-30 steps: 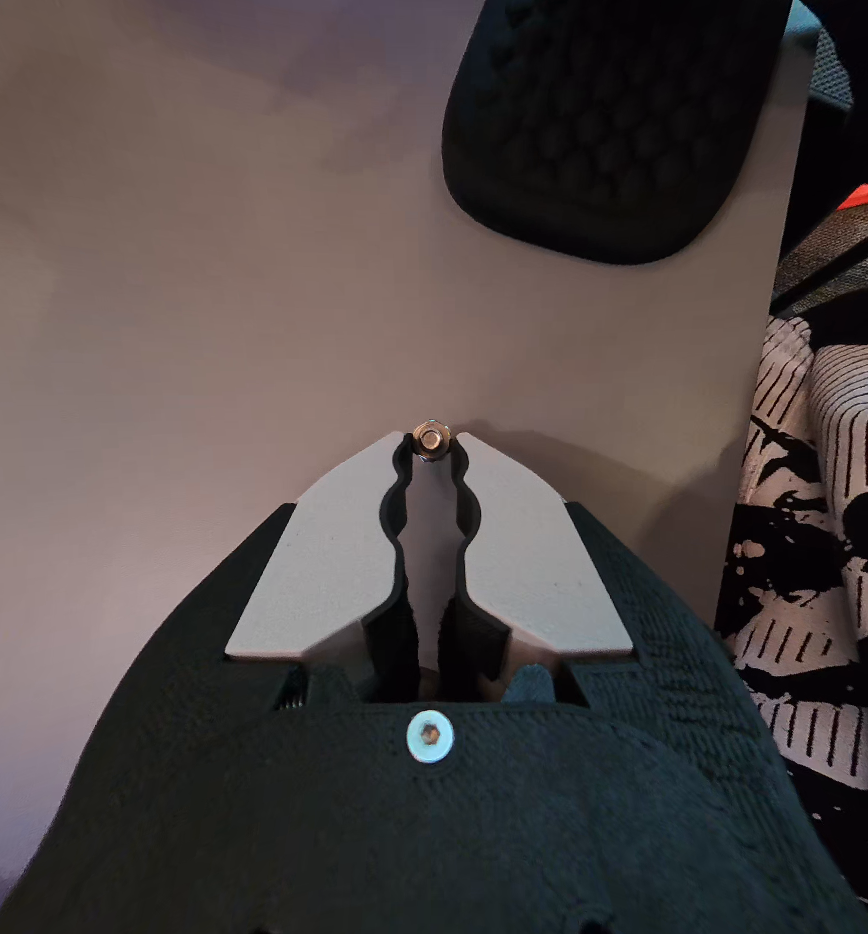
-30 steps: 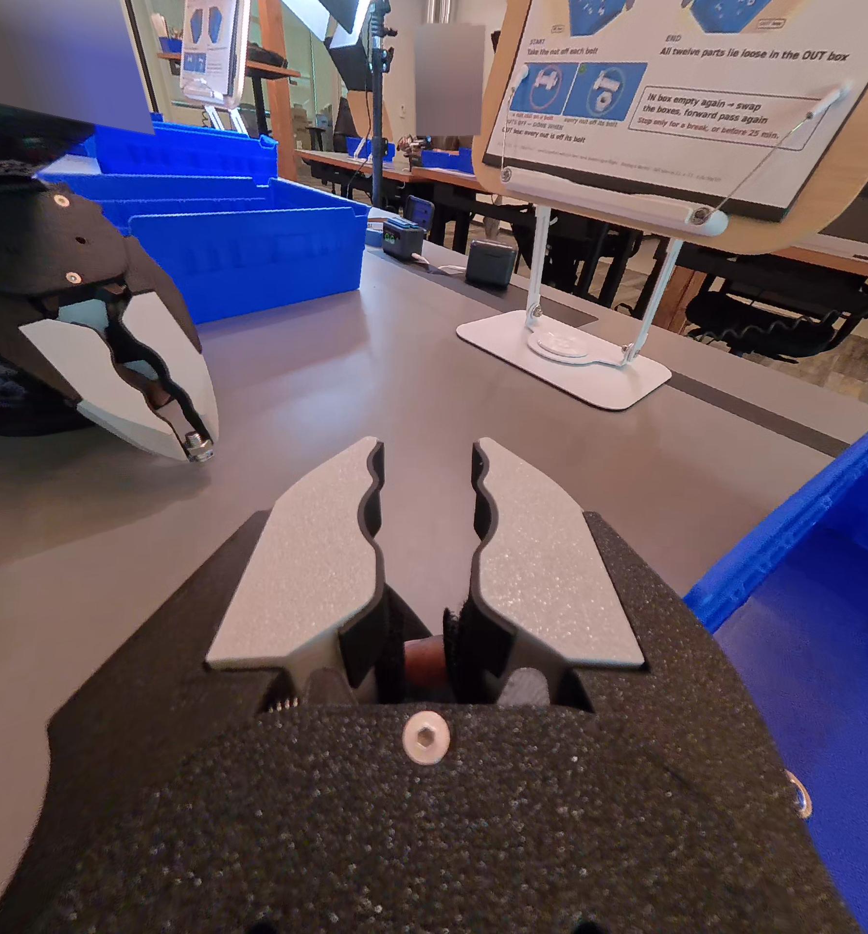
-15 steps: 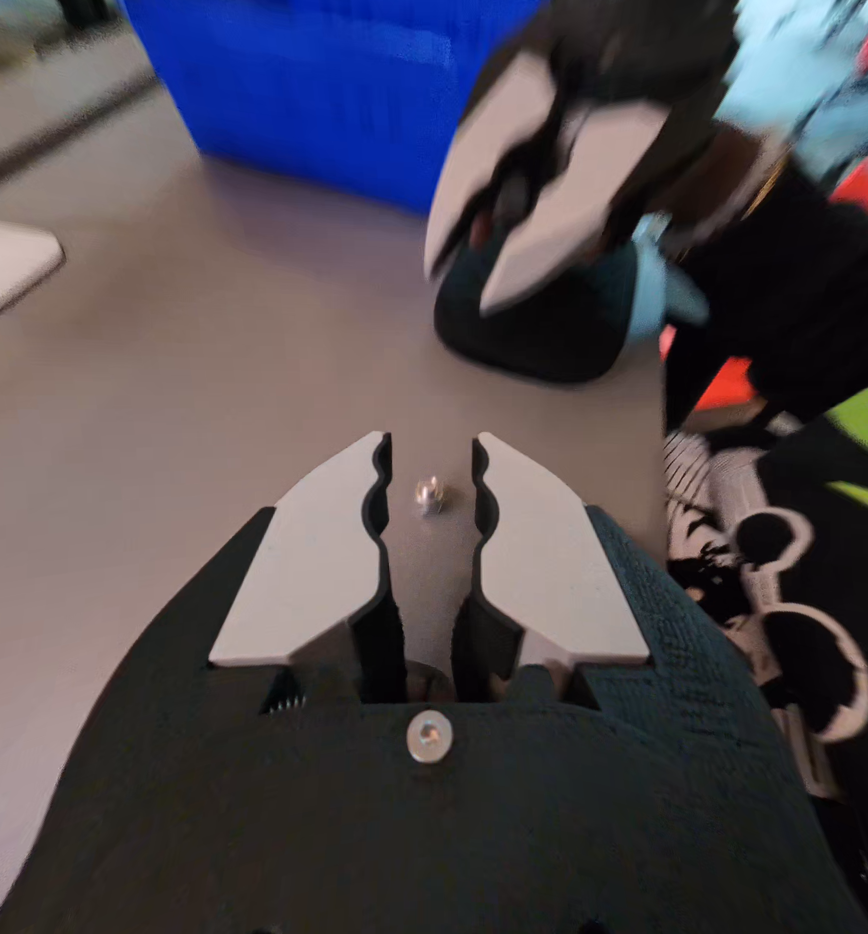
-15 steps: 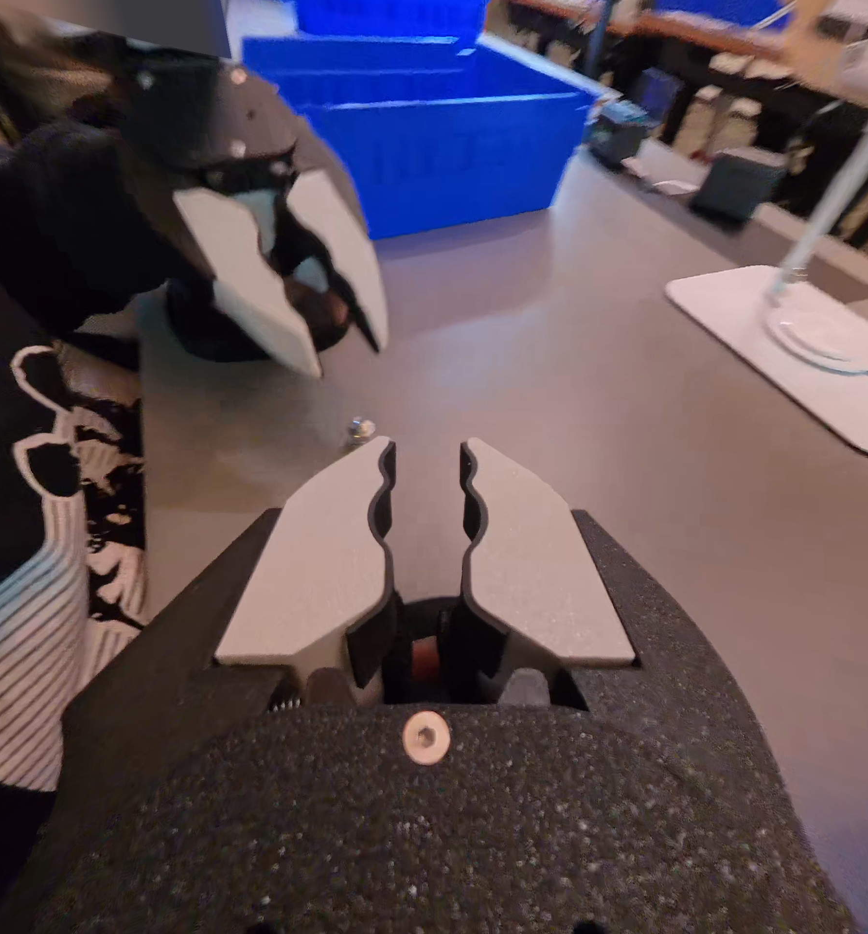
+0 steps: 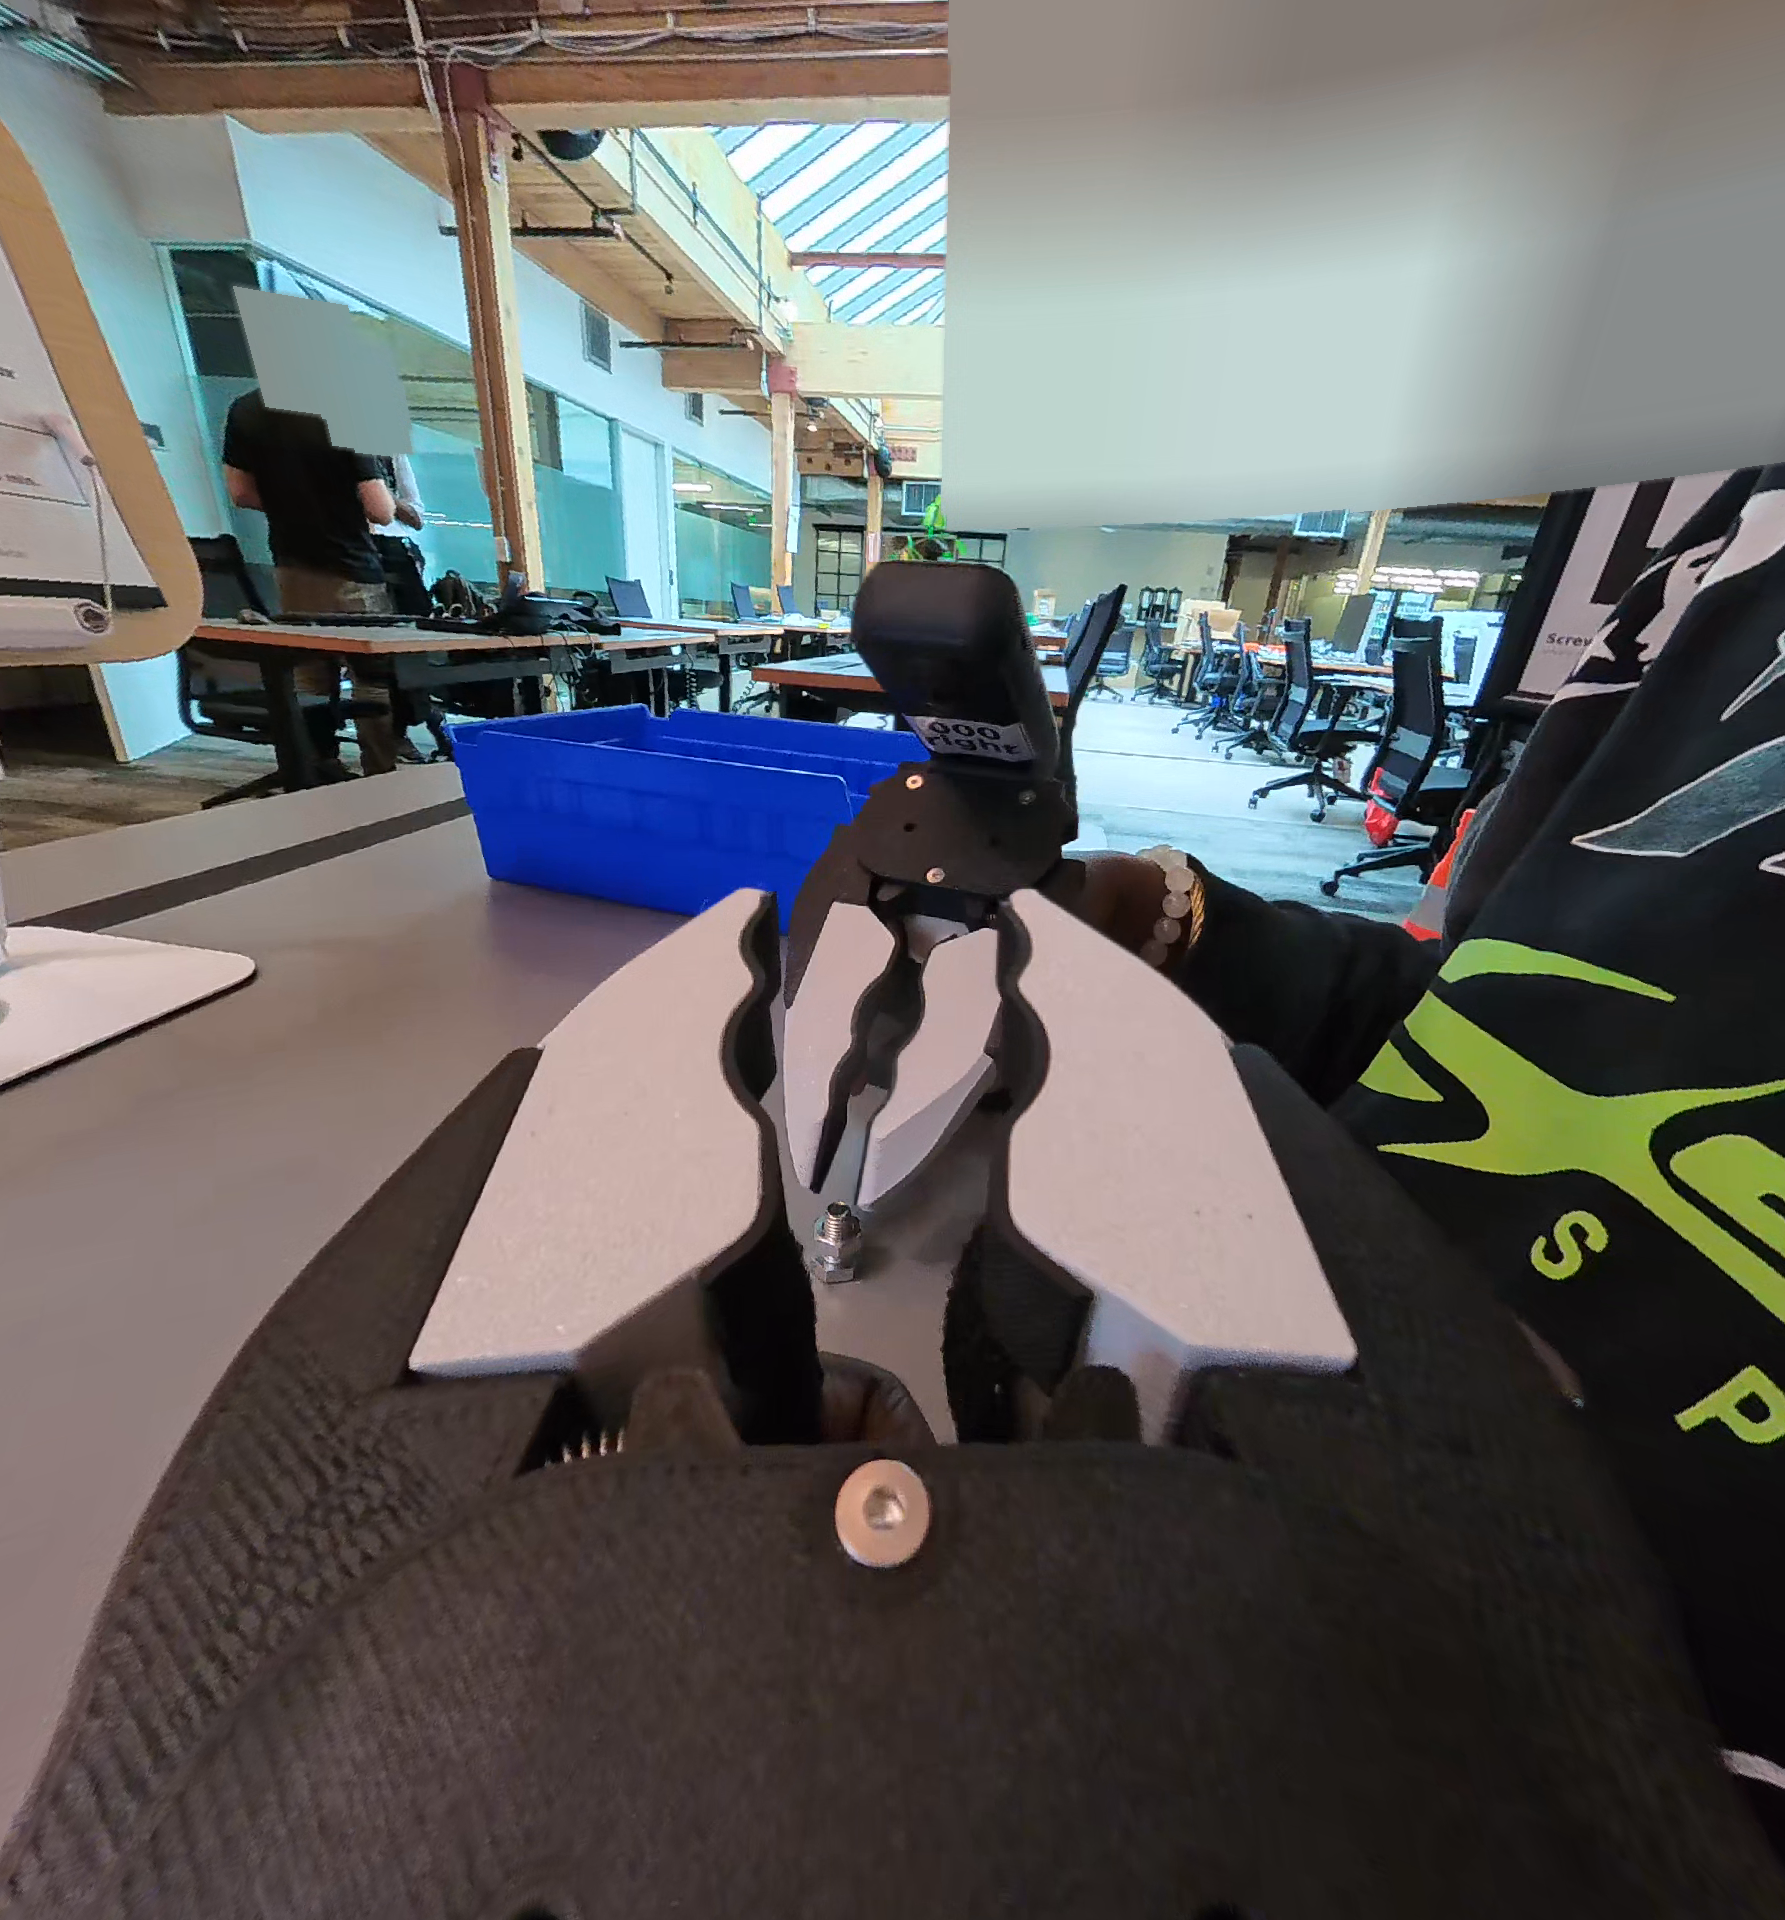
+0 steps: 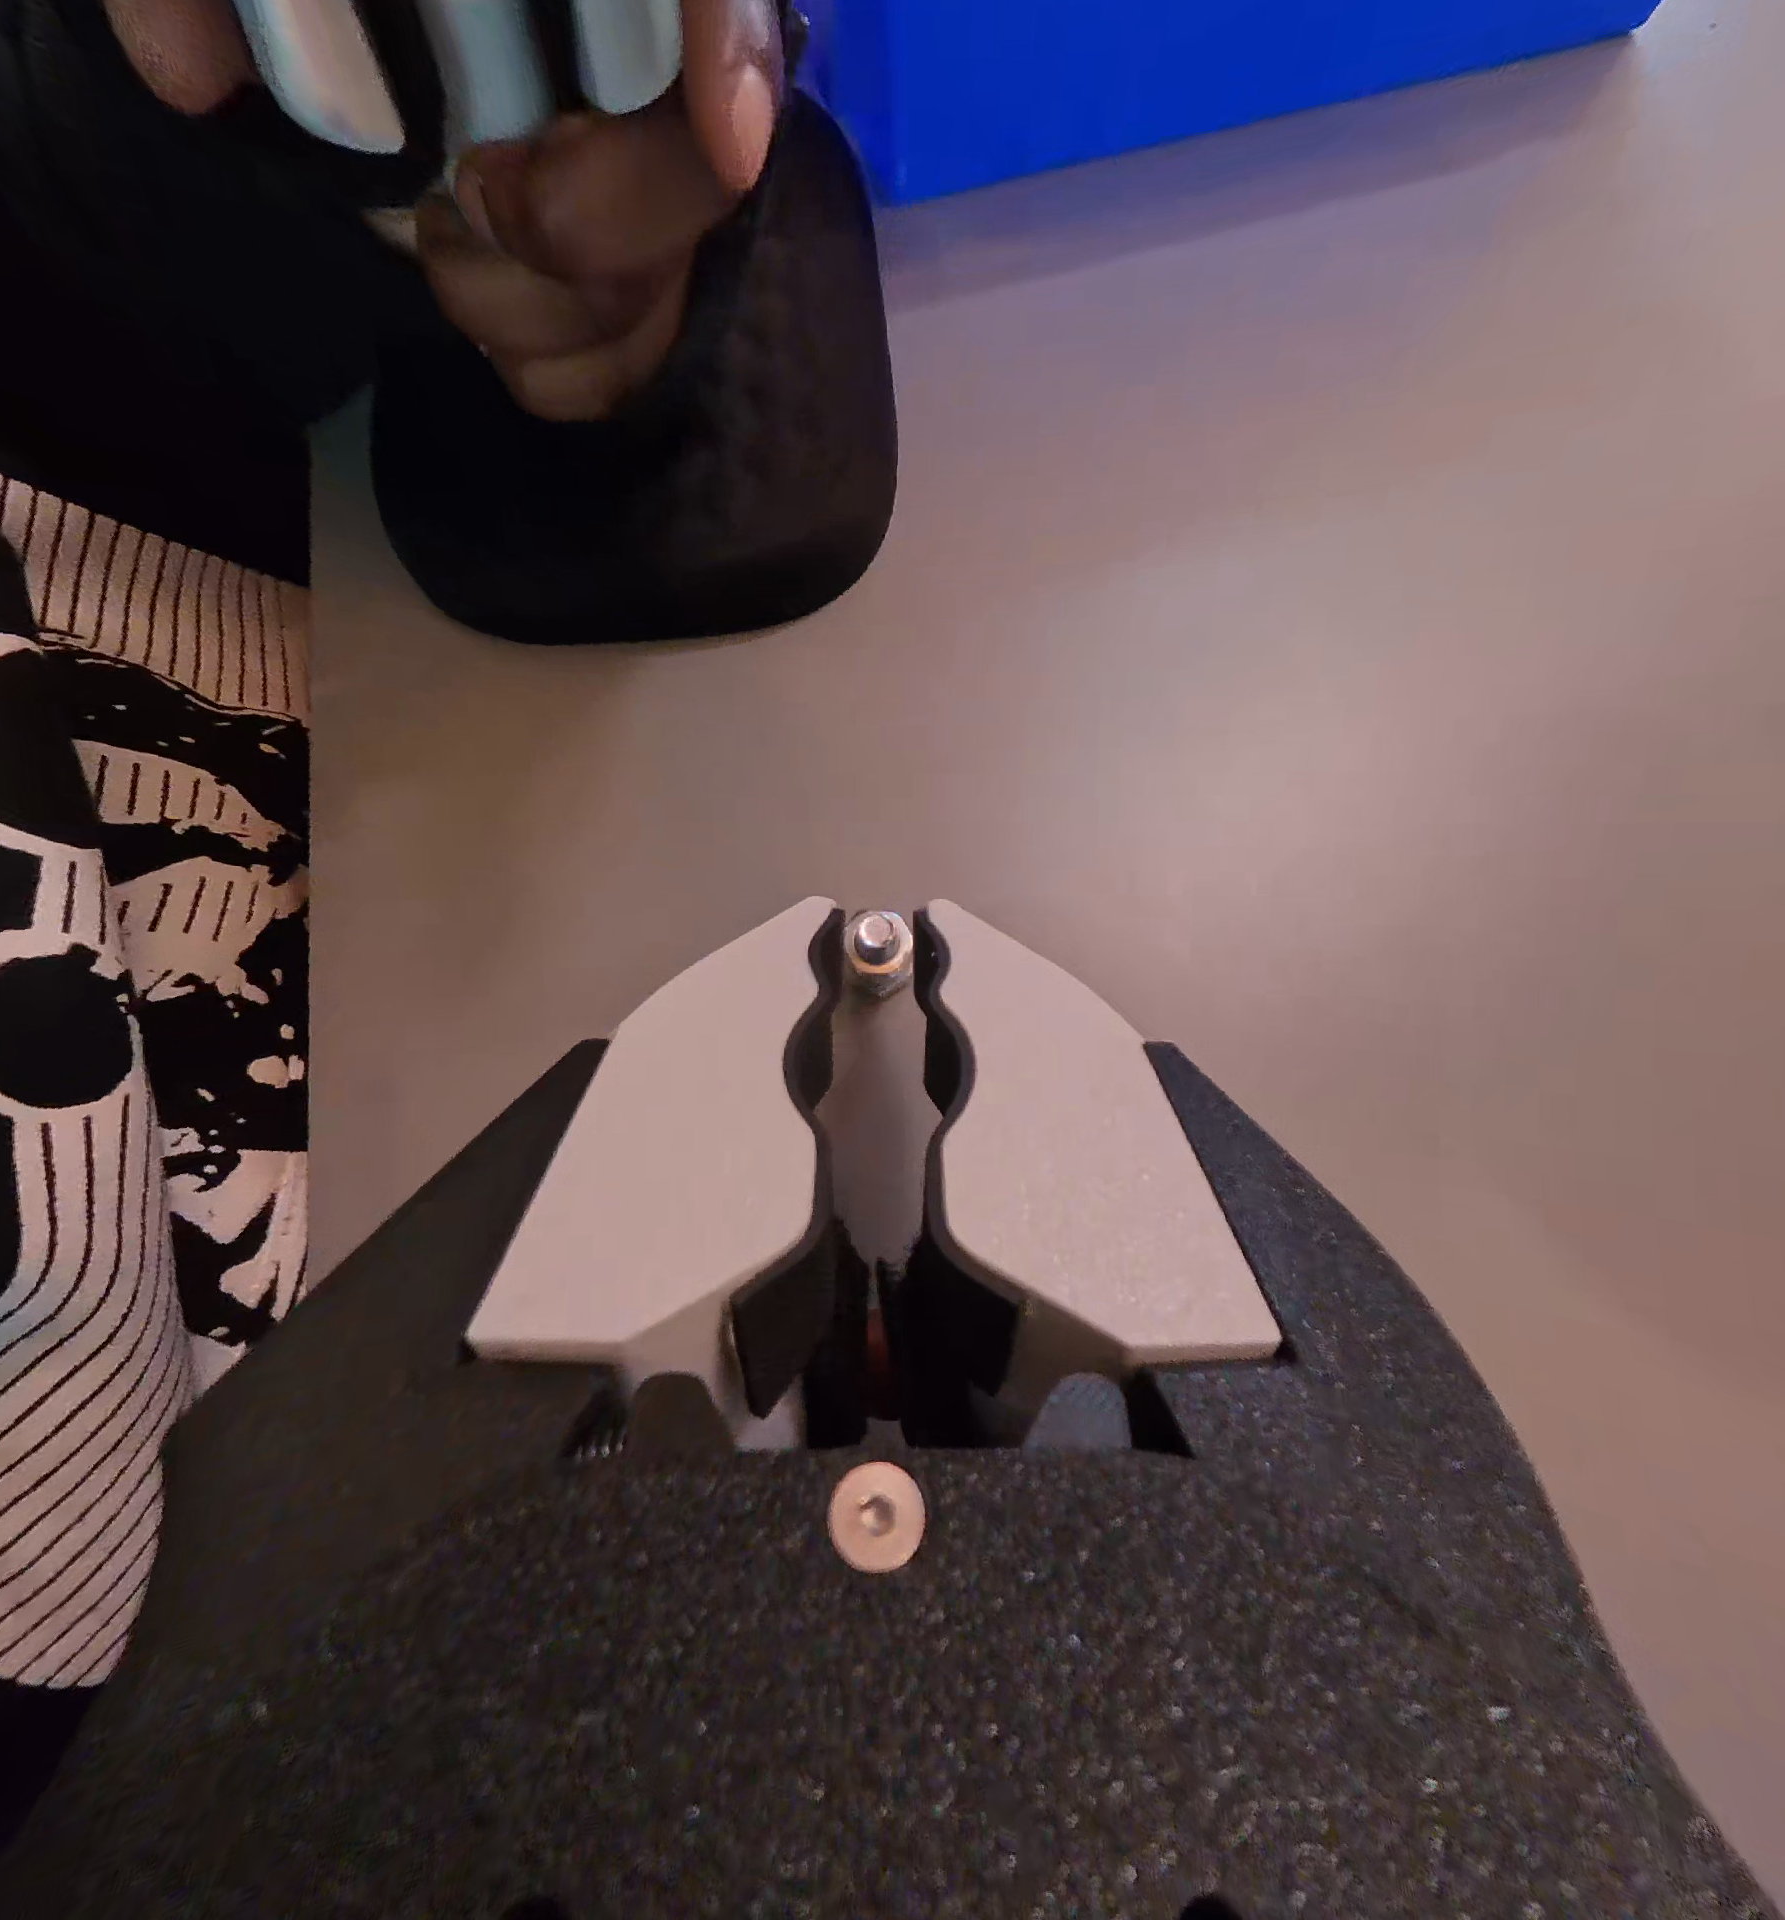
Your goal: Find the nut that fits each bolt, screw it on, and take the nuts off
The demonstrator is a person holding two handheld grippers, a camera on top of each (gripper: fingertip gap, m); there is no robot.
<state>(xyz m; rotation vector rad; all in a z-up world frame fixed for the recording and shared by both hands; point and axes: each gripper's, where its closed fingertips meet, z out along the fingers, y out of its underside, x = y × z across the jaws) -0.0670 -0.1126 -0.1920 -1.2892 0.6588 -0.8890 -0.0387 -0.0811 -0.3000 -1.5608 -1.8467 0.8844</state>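
While the small silver bolt with a hex nut threaded on it (image 6: 875,961) stands head-down on the grey table (image 6: 1387,727), the right hand-held gripper (image 6: 875,935) pinches the nut at its fingertips, apparently to unscrew it. The left hand-held gripper (image 5: 883,997) stays spread and empty around the bolt (image 5: 836,1242), leaving access clear.
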